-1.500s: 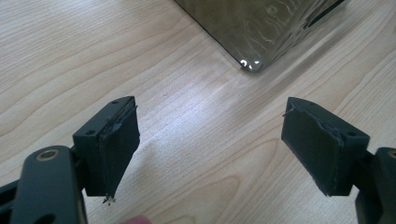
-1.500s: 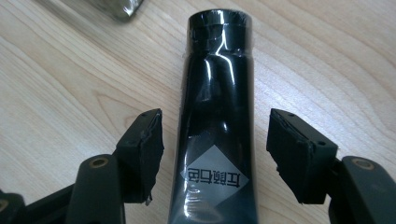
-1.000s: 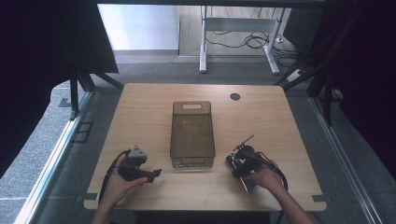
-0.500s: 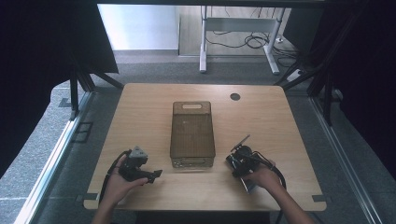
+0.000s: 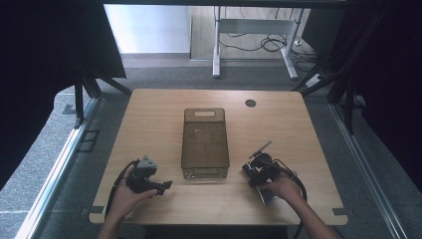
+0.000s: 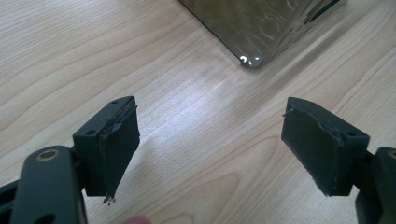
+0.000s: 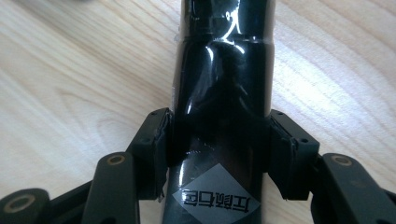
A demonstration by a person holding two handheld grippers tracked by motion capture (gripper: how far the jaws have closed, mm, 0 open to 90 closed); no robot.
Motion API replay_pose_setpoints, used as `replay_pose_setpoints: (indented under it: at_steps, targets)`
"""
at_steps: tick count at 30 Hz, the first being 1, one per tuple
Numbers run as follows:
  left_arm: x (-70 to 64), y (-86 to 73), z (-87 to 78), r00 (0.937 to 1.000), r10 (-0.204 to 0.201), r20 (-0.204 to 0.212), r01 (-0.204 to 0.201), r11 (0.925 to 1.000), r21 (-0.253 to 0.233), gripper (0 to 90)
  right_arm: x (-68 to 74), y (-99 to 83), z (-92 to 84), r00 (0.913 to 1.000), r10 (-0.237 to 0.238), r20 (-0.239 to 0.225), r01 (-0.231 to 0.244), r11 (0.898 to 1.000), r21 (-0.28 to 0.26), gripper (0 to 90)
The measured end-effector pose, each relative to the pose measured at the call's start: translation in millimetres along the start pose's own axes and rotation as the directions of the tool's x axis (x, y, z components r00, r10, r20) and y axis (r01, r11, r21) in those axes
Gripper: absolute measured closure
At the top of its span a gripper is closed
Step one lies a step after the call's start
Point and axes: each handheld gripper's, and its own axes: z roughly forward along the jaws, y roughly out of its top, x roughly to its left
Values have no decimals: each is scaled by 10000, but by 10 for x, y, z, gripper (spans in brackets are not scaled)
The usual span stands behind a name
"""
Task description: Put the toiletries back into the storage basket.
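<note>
Right tongs (image 7: 219, 154) just closed onto glossy black packet (image 7: 224, 93); left tongs (image 6: 210, 149) released, both hands unmoved.

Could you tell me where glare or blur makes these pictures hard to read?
Right gripper view: bright highlights streak the glossy black packet pinched by the right gripper, though its label stays readable. Left gripper view: the box corner is soft, with a glint; the left gripper gapes sharp. High view: dark surroundings, evenly lit table.
</note>
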Motion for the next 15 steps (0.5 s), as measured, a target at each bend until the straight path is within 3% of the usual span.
replay_pose_setpoints:
  at_steps: [11, 15]
  targets:
    - [-4, 3, 2, 10000, -42, -36, 42, 10000, -46, 196, -24, 40, -250, 9988, 86, -488, -104, 9993, -372, 454]
    - [5, 2, -2, 10000, -12, -53, 12, 10000, -51, 196, -27, 75, -369, 9974, 287, -658, -337, 9965, -763, 454]
